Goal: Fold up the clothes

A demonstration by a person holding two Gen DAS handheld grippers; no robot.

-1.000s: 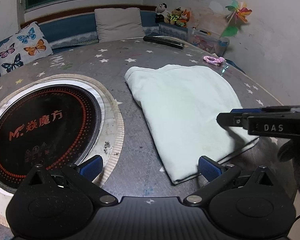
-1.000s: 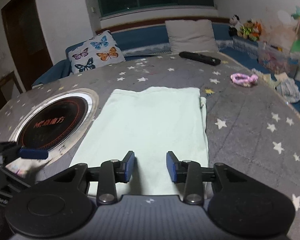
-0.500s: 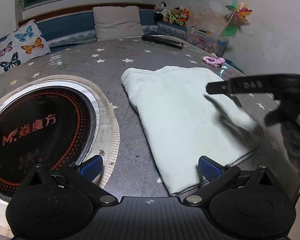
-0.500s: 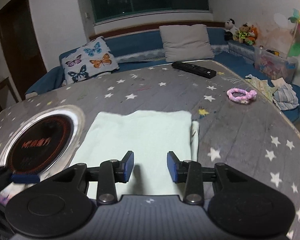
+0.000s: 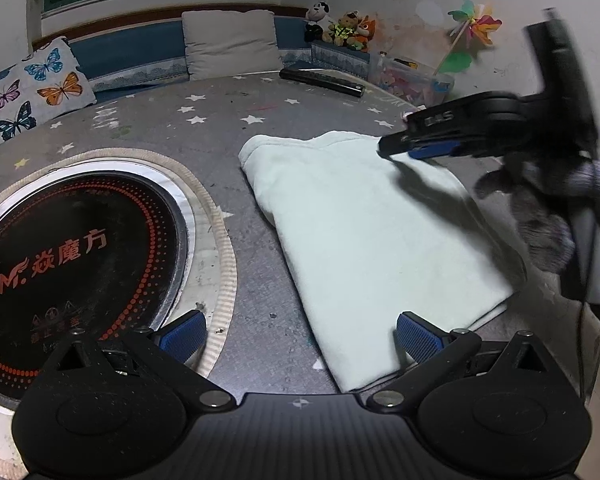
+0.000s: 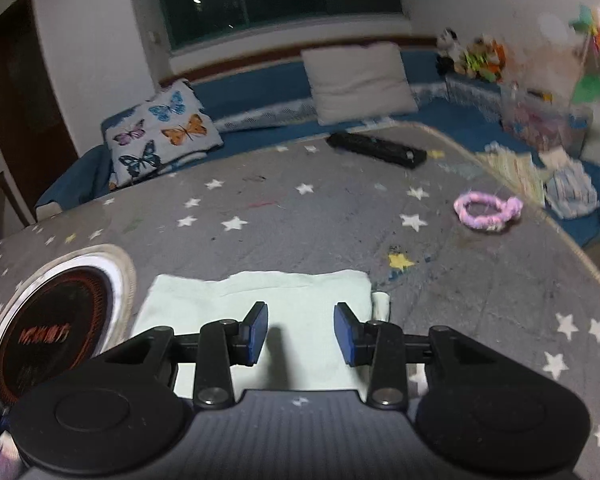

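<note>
A pale green folded cloth (image 5: 364, 240) lies flat on the grey star-patterned table (image 5: 220, 132). My left gripper (image 5: 300, 334) is open near the table's front edge, its right pad (image 5: 416, 342) over the cloth's near corner, nothing between the fingers. My right gripper (image 5: 416, 150) appears in the left wrist view, raised above the cloth's far right part, held by a gloved hand (image 5: 560, 216). In the right wrist view the right gripper (image 6: 300, 332) is open above the cloth (image 6: 300, 292), holding nothing.
A round black induction cooktop (image 5: 60, 256) is set into the table at the left. A black remote (image 6: 376, 150) and a pink hair tie (image 6: 486, 212) lie farther back. Cushions (image 5: 32, 88) and plush toys (image 5: 340, 24) line the bench behind.
The right gripper has risen and swung away from the cloth's near right edge toward its far end, still open and empty. The left gripper has hardly moved. The cloth lies as before.
</note>
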